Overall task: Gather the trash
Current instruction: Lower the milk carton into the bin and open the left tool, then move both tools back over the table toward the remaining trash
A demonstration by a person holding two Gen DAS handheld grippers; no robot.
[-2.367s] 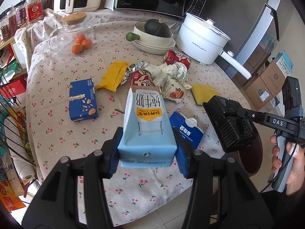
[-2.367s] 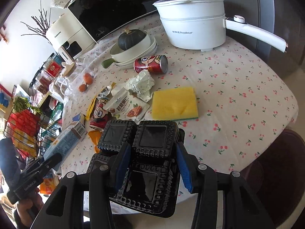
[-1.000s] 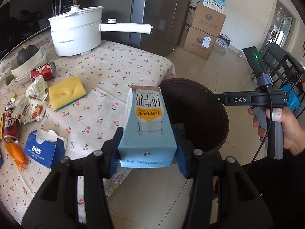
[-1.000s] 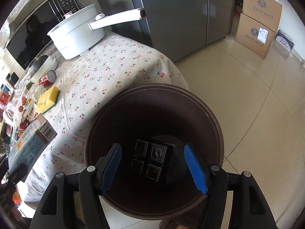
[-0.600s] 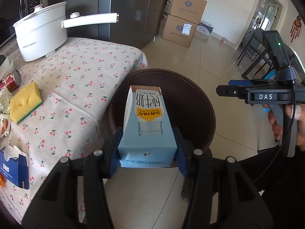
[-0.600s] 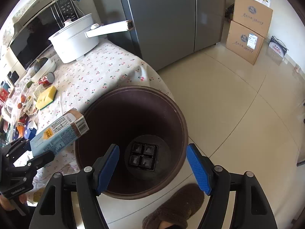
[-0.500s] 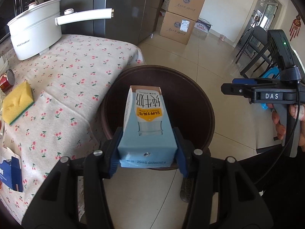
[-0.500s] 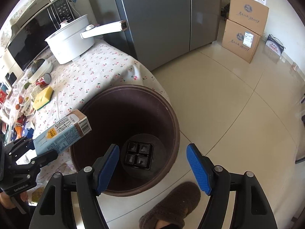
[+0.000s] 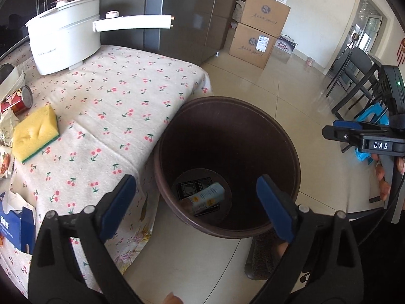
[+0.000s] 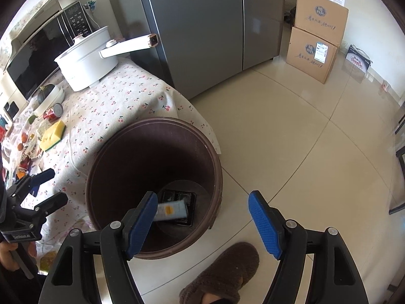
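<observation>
Two pieces of trash lie at the bottom of the brown bin (image 9: 291,152), which stands on the tiled floor against the hanging corner of the table (image 9: 131,81): a blue milk carton (image 9: 206,197) rests slantwise on top of a black plastic tray (image 9: 188,188). On the cherry-print cloth, a yellow sponge (image 9: 34,131) sits toward the left edge, a red can (image 9: 17,100) lies on its side beyond it, a white electric pot (image 9: 64,46) stands near the far edge with its long handle reaching out past the table, and an opened blue box (image 9: 15,225) lies at the near edge. A grey refrigerator (image 10: 202,25) rises behind the table; stacked cardboard boxes (image 10: 316,30) stand farther along the wall, and a brown slipper (image 10: 222,271) shows beside the bin. Nothing blocks the bin's mouth. The left gripper (image 9: 196,202) points steeply down over the bin's near rim, its jaws opening with nothing between the blue pads, the carton lying far below them. The right gripper (image 10: 202,217) likewise tilts down above the bin, jaws apart and empty; in the left wrist view its handle is clasped by a hand (image 9: 387,179) at the right edge.
</observation>
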